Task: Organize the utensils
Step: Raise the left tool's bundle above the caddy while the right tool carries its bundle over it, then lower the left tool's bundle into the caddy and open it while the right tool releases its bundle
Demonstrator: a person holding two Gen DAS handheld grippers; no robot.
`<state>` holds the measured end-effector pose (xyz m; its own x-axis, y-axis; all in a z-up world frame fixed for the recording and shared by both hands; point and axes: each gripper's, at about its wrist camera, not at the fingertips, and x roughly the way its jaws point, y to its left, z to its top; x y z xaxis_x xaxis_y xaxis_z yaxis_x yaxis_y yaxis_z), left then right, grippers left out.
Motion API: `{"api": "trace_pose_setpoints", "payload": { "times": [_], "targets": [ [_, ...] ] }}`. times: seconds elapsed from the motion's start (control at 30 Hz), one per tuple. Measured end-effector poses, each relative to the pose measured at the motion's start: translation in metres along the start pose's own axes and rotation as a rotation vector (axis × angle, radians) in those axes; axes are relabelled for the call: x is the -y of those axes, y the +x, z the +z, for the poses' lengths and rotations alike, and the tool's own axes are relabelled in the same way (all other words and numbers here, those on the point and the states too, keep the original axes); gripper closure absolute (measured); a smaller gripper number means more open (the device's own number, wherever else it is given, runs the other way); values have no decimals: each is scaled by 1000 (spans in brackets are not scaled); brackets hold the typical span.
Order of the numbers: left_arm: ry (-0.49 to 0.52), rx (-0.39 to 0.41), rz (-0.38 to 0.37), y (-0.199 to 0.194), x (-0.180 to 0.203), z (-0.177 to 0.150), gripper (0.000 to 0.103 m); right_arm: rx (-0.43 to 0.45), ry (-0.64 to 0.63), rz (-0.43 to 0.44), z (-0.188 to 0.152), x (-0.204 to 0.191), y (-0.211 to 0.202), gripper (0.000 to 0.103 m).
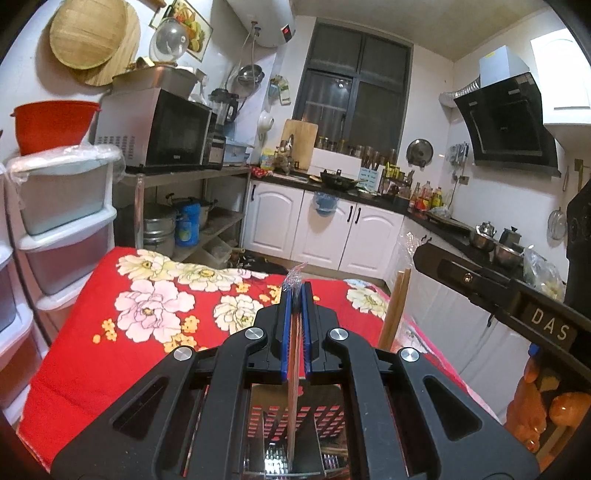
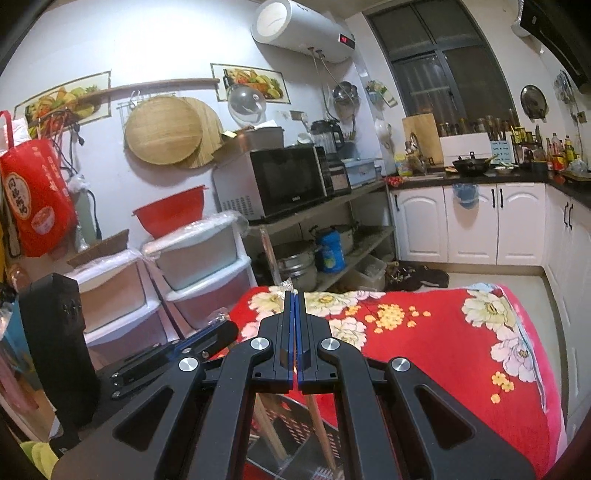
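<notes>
1. Left gripper (image 1: 297,291): jaws fully closed, clamping a wrapped chopstick pair (image 1: 294,398) at lower centre, above the perforated metal holder (image 1: 291,435).
2. Right gripper (image 2: 294,295): jaws fully closed on a wrapper (clear plastic); chopsticks (image 2: 321,428) hang below, over the red floral counter (image 2: 443,350).

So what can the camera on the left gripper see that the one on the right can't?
Only the left view shows the range hood and the kettle on the counter below it. Only the right view shows the red bag hanging on the wall. Both show the flowered red cloth, the microwave, the water heater and, under each gripper's closed fingers, a perforated metal holder with wooden sticks, probably chopsticks, in it.
</notes>
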<state>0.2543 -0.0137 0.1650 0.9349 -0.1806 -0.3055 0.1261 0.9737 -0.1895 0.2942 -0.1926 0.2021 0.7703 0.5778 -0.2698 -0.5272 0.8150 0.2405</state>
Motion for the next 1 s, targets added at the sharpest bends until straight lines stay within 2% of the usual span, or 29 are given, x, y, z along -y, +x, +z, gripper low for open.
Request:
{"api": "trace_pose_setpoints", "payload": {
  "times": [0.43,1.0],
  "targets": [
    [2,-49,0,7,-3,-20,102,-79,24,-42,-31,21,1,102],
    [-11,-118,7,6,-9,-37,102,-142,53,-77,-47,37,-20,102]
  ]
}}
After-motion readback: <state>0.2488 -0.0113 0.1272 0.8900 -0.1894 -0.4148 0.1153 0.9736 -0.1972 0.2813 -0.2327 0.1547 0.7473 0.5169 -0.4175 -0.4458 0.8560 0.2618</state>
